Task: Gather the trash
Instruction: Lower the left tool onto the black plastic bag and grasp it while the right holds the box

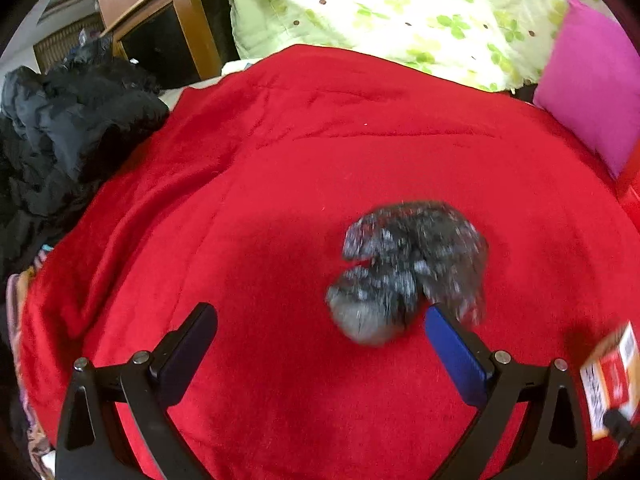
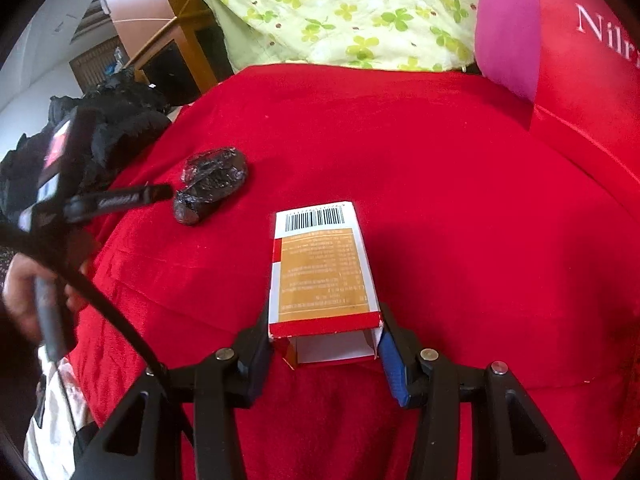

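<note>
Bed covered by red blanket (image 2: 420, 152); all task items lie on it.

Right claw (image 2: 324, 344): clenched on the carton (image 2: 324, 272), a small orange, white and red box with a barcode at its far end. Pads press both long sides at the near, open end; the flap end faces the camera. The carton lies flat, pointing away along the claw's line. The same carton (image 1: 612, 376) shows at the lower right edge of the left wrist view.

Left claw (image 1: 320, 320): released, jaws wide, nothing between the pads. It hangs above the blanket. The crumpled black wrapper (image 1: 408, 268) lies just past the right finger (image 1: 452, 344), blurred in this view; contact with that finger cannot be told. From the right wrist view the wrapper (image 2: 212, 188) sits left of and beyond the carton, apart from it, with the left claw's fingertip (image 2: 156, 194) at its left edge.

Edges: the blanket falls away along the left side, where a dark pile of clothing (image 1: 68, 132) abuts it. Far edge meets a green flowered sheet (image 1: 400, 12). A pink pillow (image 1: 592, 88) stands at the far right. A red cushion (image 2: 592, 92) with white lettering bounds the right side.

Open room: wide bare blanket between carton and far edge, and right of the carton up to the cushion. A person's hand (image 2: 28, 296) grips the left handle at the near left.
</note>
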Demonstrator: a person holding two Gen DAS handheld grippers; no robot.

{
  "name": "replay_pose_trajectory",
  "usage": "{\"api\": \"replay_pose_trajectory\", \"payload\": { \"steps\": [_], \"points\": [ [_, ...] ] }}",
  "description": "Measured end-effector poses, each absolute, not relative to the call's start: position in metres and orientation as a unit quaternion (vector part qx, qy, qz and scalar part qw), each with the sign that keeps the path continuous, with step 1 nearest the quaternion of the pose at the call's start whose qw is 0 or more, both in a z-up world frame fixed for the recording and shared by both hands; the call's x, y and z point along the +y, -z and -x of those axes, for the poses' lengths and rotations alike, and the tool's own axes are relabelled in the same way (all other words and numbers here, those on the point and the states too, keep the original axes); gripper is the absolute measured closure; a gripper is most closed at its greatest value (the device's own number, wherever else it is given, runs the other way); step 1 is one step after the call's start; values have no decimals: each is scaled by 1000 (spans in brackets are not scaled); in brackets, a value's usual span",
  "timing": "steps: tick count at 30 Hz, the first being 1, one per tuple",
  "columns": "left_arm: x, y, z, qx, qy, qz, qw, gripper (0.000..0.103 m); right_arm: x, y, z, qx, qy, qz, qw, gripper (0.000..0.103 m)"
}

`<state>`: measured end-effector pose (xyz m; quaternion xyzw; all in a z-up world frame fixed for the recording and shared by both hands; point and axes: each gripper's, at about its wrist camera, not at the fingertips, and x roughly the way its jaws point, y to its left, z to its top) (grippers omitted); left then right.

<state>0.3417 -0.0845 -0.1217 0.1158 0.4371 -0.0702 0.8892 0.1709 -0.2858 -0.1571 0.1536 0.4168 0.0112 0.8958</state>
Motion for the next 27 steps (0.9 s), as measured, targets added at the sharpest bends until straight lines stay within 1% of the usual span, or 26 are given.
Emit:
{"api": "replay_pose_trajectory", "payload": {
  "steps": [5,13,14,15,16,17,18,19,21,25,26,27],
  "points": [
    [-103,134,-358,447,87,-133,880,0,-291,158,-171,421,-17,-162,892,50],
    [-115,156,-367,472,86,-126,869,1,-299,154,-168,413,-15,-175,893,49],
    [-117,157,-367,473,87,-125,868,9,-299,153,-168,411,-14,-175,895,49],
    [-118,158,-365,475,91,-124,867,22,-299,152,-167,408,-14,-175,896,49],
    [-119,159,-364,479,96,-123,864,28,-300,151,-167,406,-15,-176,896,49],
    [-121,159,-362,486,104,-119,860,41,-300,150,-167,403,-14,-177,898,49],
    [-123,159,-359,487,108,-117,859,47,-300,149,-168,401,-13,-176,899,49],
    [-124,157,-357,485,107,-118,860,49,-299,149,-168,399,-11,-175,900,49],
    [-129,153,-347,479,106,-123,863,59,-299,148,-170,396,-8,-175,901,49],
    [-134,143,-325,461,94,-136,872,69,-291,150,-175,395,-3,-158,905,50],
    [-135,139,-317,453,92,-144,875,76,-288,150,-176,395,-2,-151,906,51],
    [-135,137,-311,447,92,-148,877,78,-286,150,-177,395,-3,-144,907,53]
  ]
}}
